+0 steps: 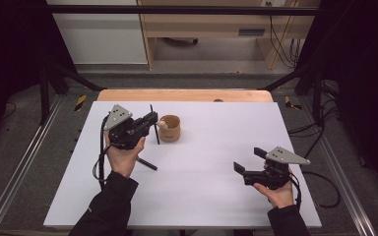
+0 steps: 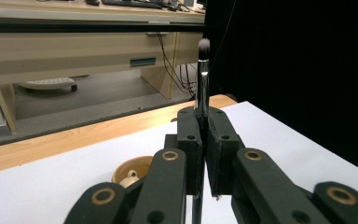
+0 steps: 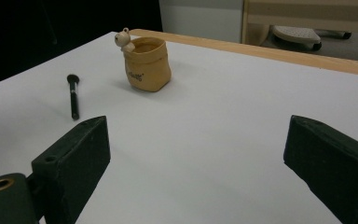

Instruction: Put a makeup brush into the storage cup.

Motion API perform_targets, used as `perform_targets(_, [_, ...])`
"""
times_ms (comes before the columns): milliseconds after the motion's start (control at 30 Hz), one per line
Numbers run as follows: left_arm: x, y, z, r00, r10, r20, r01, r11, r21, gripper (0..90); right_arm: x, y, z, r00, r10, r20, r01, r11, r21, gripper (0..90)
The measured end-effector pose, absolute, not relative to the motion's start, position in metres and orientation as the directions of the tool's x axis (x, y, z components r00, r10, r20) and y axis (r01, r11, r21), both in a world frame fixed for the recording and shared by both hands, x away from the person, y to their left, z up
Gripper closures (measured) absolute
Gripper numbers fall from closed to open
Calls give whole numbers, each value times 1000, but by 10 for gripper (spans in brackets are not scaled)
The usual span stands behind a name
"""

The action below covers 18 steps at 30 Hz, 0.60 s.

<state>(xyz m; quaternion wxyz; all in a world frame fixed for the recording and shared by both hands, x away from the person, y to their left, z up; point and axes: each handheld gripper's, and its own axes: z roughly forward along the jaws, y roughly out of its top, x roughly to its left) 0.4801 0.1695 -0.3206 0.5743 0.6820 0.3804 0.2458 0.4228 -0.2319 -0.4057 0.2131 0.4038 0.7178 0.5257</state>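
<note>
**One brush lifted and near the pot, one on the table**

The white table (image 1: 202, 196) carries the whole job, which reads as gathering makeup brushes into a holder. The tan sack-shaped pot (image 1: 169, 129), with a small figure perched on its rim, stands upright left of the table's middle, and nothing can be seen standing in it yet.

The left gripper (image 1: 150, 118) hangs just beside the pot, its jaws clamped on the handle of a slim brush (image 2: 202, 79), which stands nearly upright with the bristle tip up. It is lifted and close to the pot's mouth, but not inside. The right gripper (image 1: 248, 161) rests low at the near right of the table, well apart from the pot, jaws spread wide and empty.

A second black brush (image 3: 73, 95) lies flat on the table, near the pot on the person's side.

My judgement: pick-up of the first brush is done; lowering it into the pot and fetching the second one remain.
</note>
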Motion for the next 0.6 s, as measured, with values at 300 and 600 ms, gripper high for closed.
perform_targets(300, [491,165,-315,589,803,-90,226,-57,972,850,422,-238,-409,-575,811,109,360,131,924,71])
perform_targets(600, [501,162,-306,582,809,-78,213,-60,975,850,422,-243,-410,-562,821,103,359,130,924,66])
